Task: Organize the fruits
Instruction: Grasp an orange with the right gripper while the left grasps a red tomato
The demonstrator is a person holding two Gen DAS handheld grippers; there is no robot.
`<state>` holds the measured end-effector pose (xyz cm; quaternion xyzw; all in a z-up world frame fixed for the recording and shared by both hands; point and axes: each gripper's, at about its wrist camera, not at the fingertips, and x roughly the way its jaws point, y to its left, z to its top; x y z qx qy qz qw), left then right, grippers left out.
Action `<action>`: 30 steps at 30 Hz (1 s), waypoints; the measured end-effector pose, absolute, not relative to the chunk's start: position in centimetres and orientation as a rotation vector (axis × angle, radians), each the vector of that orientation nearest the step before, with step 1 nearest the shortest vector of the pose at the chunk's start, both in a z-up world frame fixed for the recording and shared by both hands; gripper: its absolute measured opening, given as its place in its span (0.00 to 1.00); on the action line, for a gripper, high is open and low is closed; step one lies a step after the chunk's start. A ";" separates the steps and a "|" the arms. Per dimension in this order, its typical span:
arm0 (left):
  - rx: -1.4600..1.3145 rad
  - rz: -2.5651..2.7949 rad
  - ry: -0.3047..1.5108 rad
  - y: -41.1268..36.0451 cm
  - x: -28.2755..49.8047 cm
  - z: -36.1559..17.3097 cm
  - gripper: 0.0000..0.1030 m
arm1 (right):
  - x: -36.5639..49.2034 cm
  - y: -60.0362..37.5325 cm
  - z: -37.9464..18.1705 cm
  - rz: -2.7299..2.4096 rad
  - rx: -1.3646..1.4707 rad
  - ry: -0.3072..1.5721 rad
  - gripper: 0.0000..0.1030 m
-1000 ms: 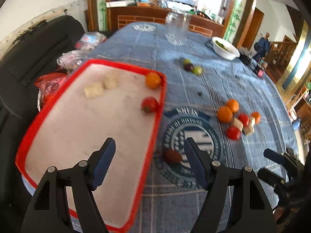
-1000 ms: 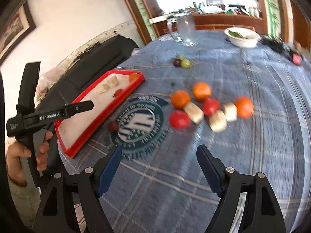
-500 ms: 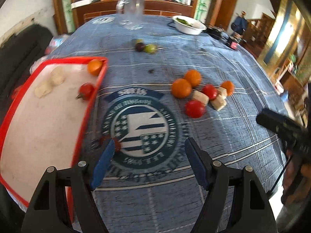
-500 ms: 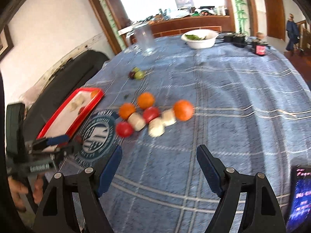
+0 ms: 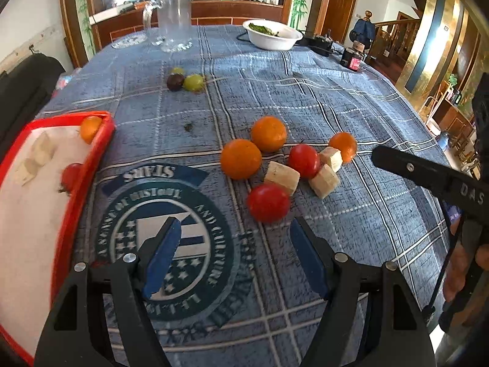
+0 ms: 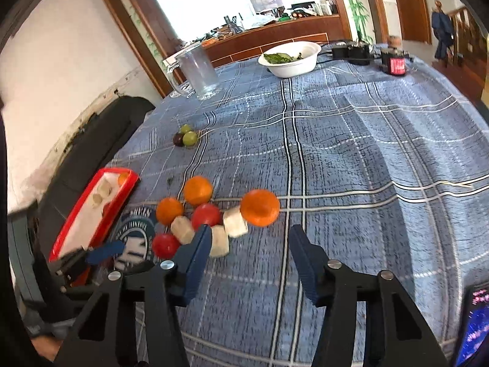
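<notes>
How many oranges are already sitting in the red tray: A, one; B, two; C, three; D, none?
A: a single orange sits in the far corner of the red tray, beside a tomato and pale cubes; the other oranges lie on the tablecloth.

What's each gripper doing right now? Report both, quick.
Left gripper: open, nothing between its jaws, above the tablecloth.
Right gripper: open and empty; its jaws have just been closing, with nothing between them.
</notes>
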<state>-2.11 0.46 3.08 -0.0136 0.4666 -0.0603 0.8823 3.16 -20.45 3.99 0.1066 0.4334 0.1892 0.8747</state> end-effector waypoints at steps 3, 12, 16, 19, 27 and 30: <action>-0.019 -0.134 0.990 -0.1 -1.5 2.5 0.58 | 4.4 -20.5 3.3 0.382 0.252 0.932 0.48; 0.020 -0.165 1.015 -1.8 -0.4 1.6 0.47 | 7.0 -19.2 2.0 0.379 0.263 0.972 0.46; 0.007 -0.161 1.014 -1.7 0.4 1.6 0.43 | 7.4 -18.9 1.3 0.371 0.257 0.990 0.42; 0.009 -0.165 1.003 -1.9 0.8 1.6 0.34 | 7.6 -18.9 1.2 0.376 0.250 0.982 0.42; 0.018 -0.168 0.991 -2.2 0.8 1.7 0.29 | 7.4 -18.3 1.9 0.365 0.184 0.951 0.36; 0.008 -0.162 0.989 -1.7 0.6 1.9 0.29 | 7.2 -18.3 2.3 0.358 0.173 0.936 0.36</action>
